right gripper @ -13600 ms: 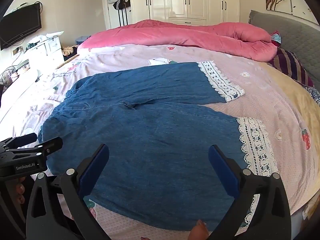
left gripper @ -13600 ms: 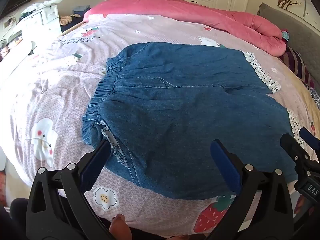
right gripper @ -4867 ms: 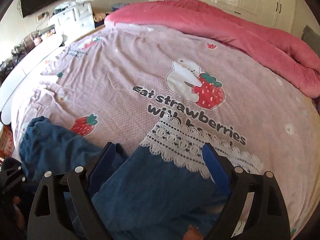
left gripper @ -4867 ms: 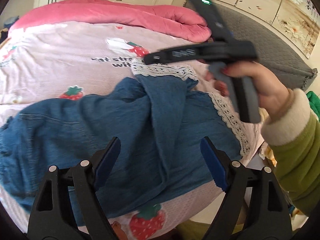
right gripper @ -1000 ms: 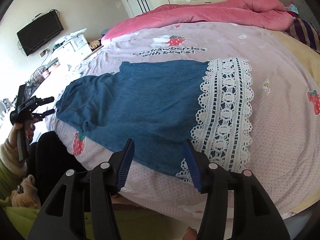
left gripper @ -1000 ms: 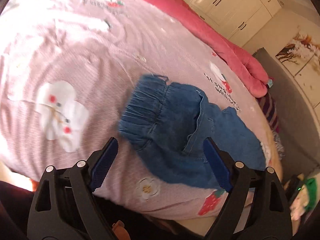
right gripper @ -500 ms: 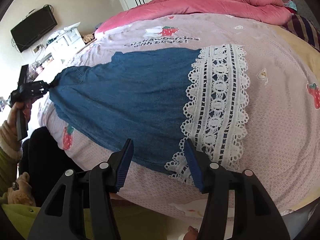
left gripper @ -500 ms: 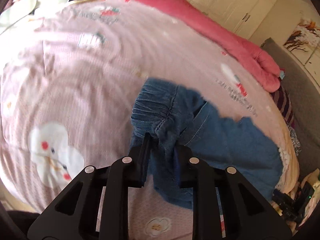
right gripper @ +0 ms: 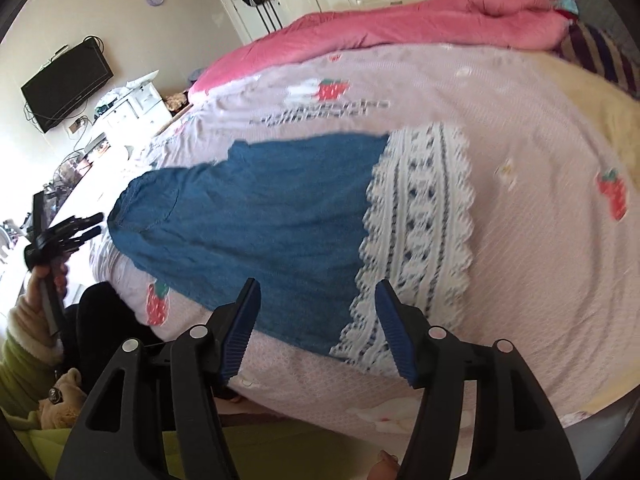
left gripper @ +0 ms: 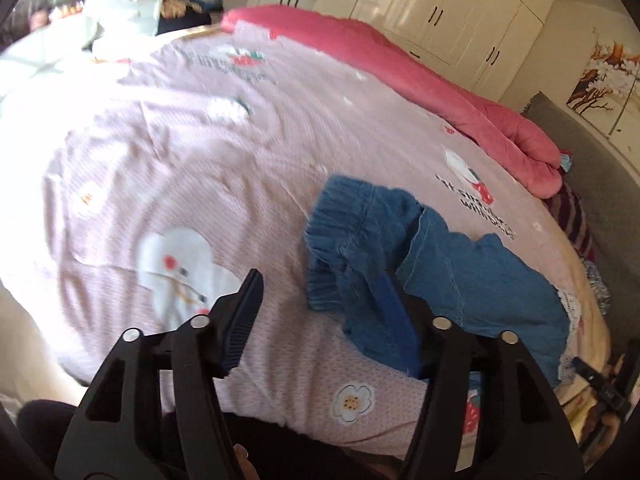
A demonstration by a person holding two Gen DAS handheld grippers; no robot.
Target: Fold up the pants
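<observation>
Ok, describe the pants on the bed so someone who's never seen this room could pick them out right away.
Start at the big bed with the pink strawberry-print sheet and the rolled pink duvet along its far side. Near the front edge lie blue denim pants, folded lengthwise. They are the only denim there, with a wide white lace hem.

Ahead of me spreads the wide bed under its pale pink strawberry-print cotton sheet (right gripper: 520, 128), a rolled hot-pink plush quilt (right gripper: 400, 24) along its far edge. Behind that stand cream panelled wardrobe doors (left gripper: 452, 12). A flat black television (right gripper: 66, 82) hangs on the beige wall over a cluttered white dresser (right gripper: 136, 110). A grey padded headboard (left gripper: 592, 152) closes the right edge; daylight glares from the left.
</observation>
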